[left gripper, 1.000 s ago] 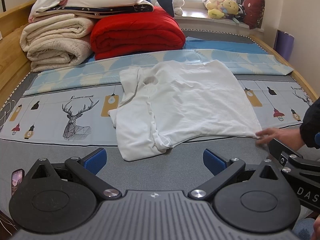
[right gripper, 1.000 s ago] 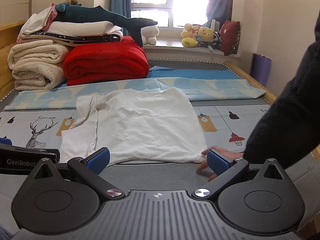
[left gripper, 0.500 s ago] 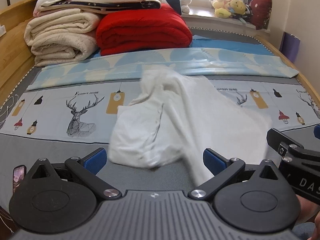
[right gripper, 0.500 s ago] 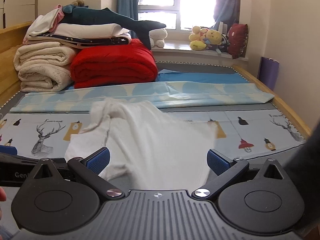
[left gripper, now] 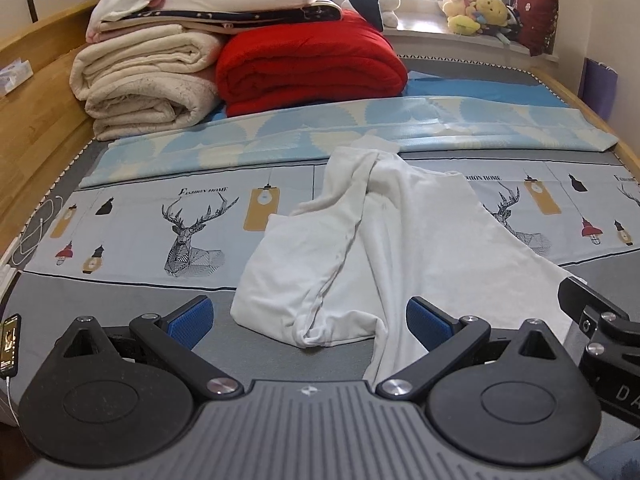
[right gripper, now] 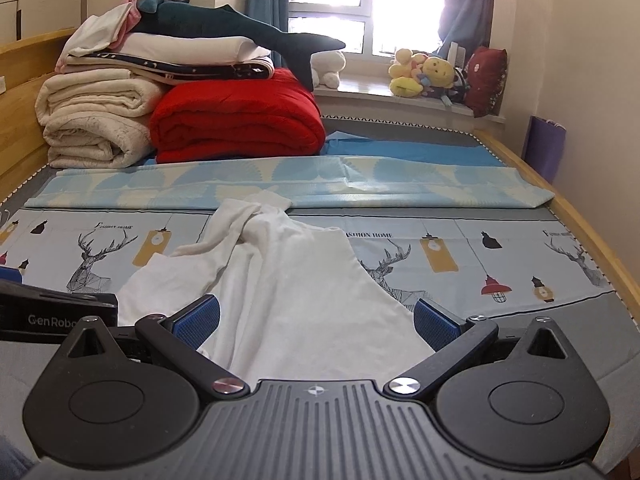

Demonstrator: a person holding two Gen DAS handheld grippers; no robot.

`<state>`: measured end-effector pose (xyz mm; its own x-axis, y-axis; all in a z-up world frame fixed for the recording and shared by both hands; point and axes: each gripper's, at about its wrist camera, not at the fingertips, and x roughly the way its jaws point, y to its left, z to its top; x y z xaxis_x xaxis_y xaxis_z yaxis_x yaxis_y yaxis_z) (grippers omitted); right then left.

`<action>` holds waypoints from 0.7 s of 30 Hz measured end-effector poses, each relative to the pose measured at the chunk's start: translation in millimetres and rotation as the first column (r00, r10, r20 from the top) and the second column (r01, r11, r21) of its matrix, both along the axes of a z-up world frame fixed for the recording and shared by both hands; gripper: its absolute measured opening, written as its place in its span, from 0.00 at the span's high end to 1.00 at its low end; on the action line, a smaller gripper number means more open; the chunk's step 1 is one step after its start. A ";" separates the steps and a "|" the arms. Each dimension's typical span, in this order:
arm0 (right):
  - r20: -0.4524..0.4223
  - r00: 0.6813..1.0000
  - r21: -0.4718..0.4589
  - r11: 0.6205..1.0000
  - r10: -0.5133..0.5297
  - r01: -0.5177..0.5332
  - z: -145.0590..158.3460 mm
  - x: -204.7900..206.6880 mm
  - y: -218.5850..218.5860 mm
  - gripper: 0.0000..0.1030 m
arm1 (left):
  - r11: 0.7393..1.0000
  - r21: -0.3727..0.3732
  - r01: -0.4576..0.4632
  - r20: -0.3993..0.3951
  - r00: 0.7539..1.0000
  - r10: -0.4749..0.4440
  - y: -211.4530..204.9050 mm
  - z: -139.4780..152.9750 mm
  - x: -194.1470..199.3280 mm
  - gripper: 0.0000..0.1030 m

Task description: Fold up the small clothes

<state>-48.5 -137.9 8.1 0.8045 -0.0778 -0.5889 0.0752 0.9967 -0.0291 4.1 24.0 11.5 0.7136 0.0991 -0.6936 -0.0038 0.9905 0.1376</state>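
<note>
A white shirt (left gripper: 400, 248) lies crumpled lengthwise on the bed. Its near hem hangs toward the front edge and its far end reaches the blue patterned sheet. My left gripper (left gripper: 310, 320) is open, with the shirt's bunched near-left fold lying between and beyond its blue pads (left gripper: 192, 320), untouched by them. In the right wrist view the same shirt (right gripper: 296, 280) runs under my right gripper (right gripper: 316, 320), which is open wide; cloth lies between its fingers without being pinched. Part of the other gripper shows at each view's edge.
Folded cream blankets (left gripper: 144, 84) and a red quilt (left gripper: 308, 64) are stacked at the back left, under a dark plush shark (right gripper: 240, 32). Soft toys (right gripper: 424, 76) sit on the windowsill. Wooden bed rails (right gripper: 592, 240) run along both sides. A phone (left gripper: 10, 340) lies at the near left.
A hand that held the shirt's near-right hem has gone from view. The flat shirt was dragged toward the front edge and is now bunched into a long ridge.
</note>
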 end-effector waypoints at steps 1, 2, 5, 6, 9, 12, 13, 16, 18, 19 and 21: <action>0.001 1.000 0.001 1.000 0.001 -0.001 1.5 -1.0 0.8 0.01 | 1.000 0.004 0.001 -0.008 1.000 -0.001 0.3 1.1 -1.1 0.00; 0.002 1.000 0.003 1.000 0.003 -0.003 2.6 -2.2 0.9 0.01 | 1.000 -0.001 0.002 -0.017 1.000 -0.002 0.8 2.1 -1.7 0.00; 0.010 1.000 0.002 1.000 0.007 -0.007 7.8 -6.1 0.9 0.01 | 1.000 0.011 -0.002 -0.010 1.000 0.003 0.8 8.9 -7.4 0.00; 0.015 1.000 0.000 1.000 0.008 -0.008 9.2 -7.6 1.0 0.01 | 1.000 0.009 -0.004 -0.009 1.000 0.004 1.3 10.6 -9.4 0.00; 0.022 1.000 -0.002 1.000 0.007 -0.007 12.6 -12.9 0.4 0.01 | 1.000 0.012 -0.005 -0.017 1.000 0.005 1.2 12.7 -15.9 0.00; 0.019 1.000 -0.001 1.000 0.004 -0.004 11.8 -19.5 0.9 0.01 | 1.000 0.014 -0.010 -0.025 1.000 0.010 2.2 11.1 -23.2 0.00; 0.014 1.000 0.000 1.000 0.003 -0.003 11.1 -21.6 1.2 0.01 | 1.000 0.009 -0.012 -0.027 1.000 0.012 3.2 9.7 -26.0 0.00; 0.004 1.000 0.001 1.000 0.001 -0.001 8.4 -28.2 1.2 0.01 | 1.000 -0.007 -0.002 -0.038 0.999 0.001 3.8 6.2 -32.3 0.00; 0.002 1.000 -0.001 1.000 0.003 -0.003 8.0 -31.7 0.8 0.01 | 1.000 -0.009 0.012 -0.036 0.999 -0.012 2.6 6.6 -35.5 0.00; 0.003 1.000 -0.001 1.000 0.002 -0.002 8.1 -33.5 0.6 0.01 | 1.000 -0.007 0.016 -0.033 0.999 -0.017 1.8 7.3 -36.6 0.00; 0.002 1.000 0.000 1.000 0.000 0.000 9.1 -35.2 0.6 0.01 | 1.000 -0.008 0.025 -0.025 0.999 -0.025 0.6 8.6 -40.0 0.00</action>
